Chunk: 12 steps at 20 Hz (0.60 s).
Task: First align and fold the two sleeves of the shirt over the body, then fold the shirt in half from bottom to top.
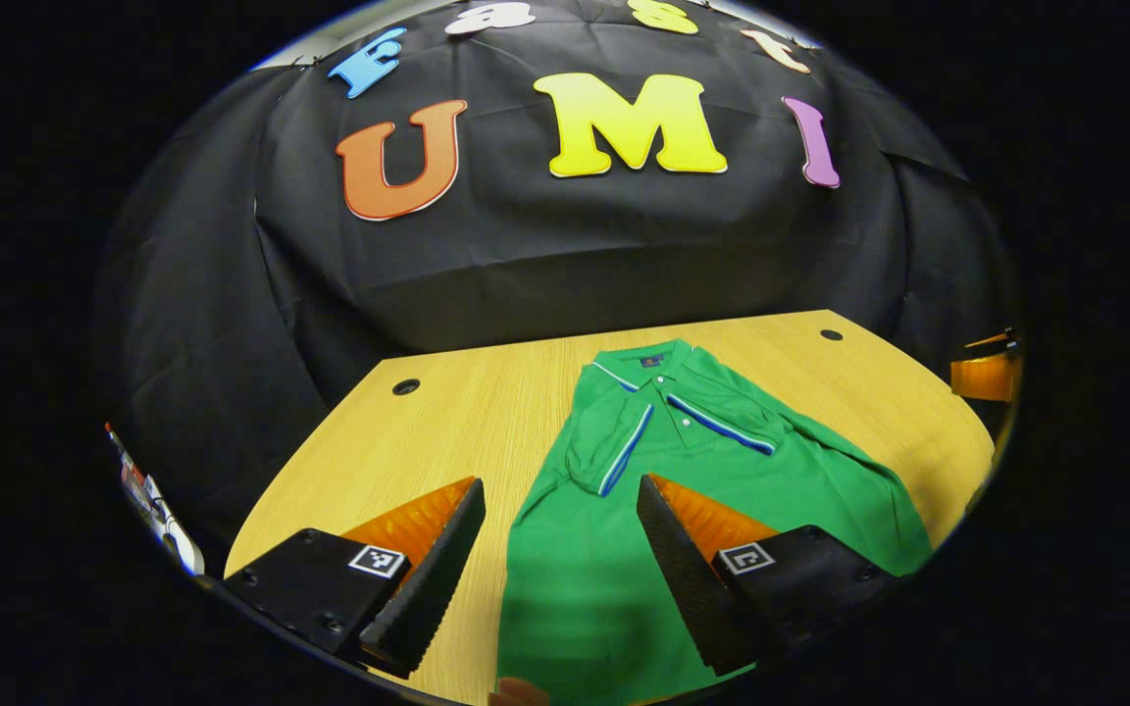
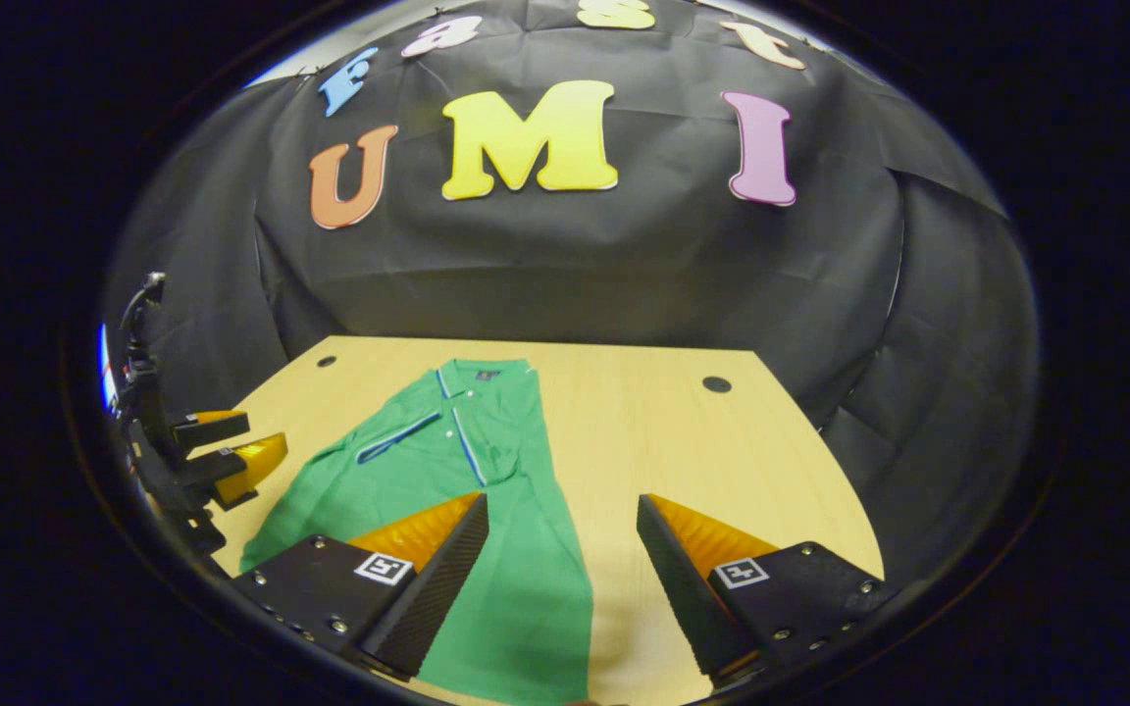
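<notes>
I hold both tools above the near edge of the wooden bench [image 1: 487, 412], each with its fingers spread apart and gripping nothing. The green shirt [image 1: 624, 529] lies flat on the bench, collar toward the far wall, both sleeves already folded over the body. My left tool [image 1: 561, 559] hovers over the shirt's lower half; my right tool [image 2: 562, 569] hangs over its right edge.
</notes>
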Motion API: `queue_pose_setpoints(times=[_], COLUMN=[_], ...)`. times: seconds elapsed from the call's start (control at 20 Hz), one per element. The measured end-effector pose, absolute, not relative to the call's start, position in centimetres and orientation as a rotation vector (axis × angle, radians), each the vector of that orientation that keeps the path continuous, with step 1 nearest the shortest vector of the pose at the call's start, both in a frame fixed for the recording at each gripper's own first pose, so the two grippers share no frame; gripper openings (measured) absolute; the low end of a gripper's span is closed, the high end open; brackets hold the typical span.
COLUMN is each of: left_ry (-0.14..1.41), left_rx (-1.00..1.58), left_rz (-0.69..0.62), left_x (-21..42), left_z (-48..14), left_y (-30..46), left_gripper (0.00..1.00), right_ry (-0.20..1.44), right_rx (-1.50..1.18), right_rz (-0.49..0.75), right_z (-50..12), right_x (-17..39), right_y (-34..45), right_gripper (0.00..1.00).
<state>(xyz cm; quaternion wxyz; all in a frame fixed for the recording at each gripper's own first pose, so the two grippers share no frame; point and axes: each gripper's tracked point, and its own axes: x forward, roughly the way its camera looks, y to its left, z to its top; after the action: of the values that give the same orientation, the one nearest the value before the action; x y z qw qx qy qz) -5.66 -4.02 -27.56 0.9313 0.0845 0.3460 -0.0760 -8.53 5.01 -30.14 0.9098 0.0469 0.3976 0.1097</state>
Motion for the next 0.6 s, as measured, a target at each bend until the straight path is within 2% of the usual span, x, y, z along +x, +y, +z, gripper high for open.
queue_pose_setpoints(times=[0.55, 0.6], left_ry=[0.929, 0.955], left_rx=[0.259, 0.268], left_rz=[-0.157, -0.158], left_x=[-19.8, -20.9], left_z=[-31.9, -32.6], left_y=[1.3, 1.6], left_gripper=[1.00, 1.00], right_ry=[1.063, 1.084], right_rx=[0.047, 0.042], right_rz=[0.241, 0.242], right_z=[-37.3, -38.0], right_x=[-23.1, -23.9], right_y=[4.8, 4.7], right_gripper=[0.98, 0.96])
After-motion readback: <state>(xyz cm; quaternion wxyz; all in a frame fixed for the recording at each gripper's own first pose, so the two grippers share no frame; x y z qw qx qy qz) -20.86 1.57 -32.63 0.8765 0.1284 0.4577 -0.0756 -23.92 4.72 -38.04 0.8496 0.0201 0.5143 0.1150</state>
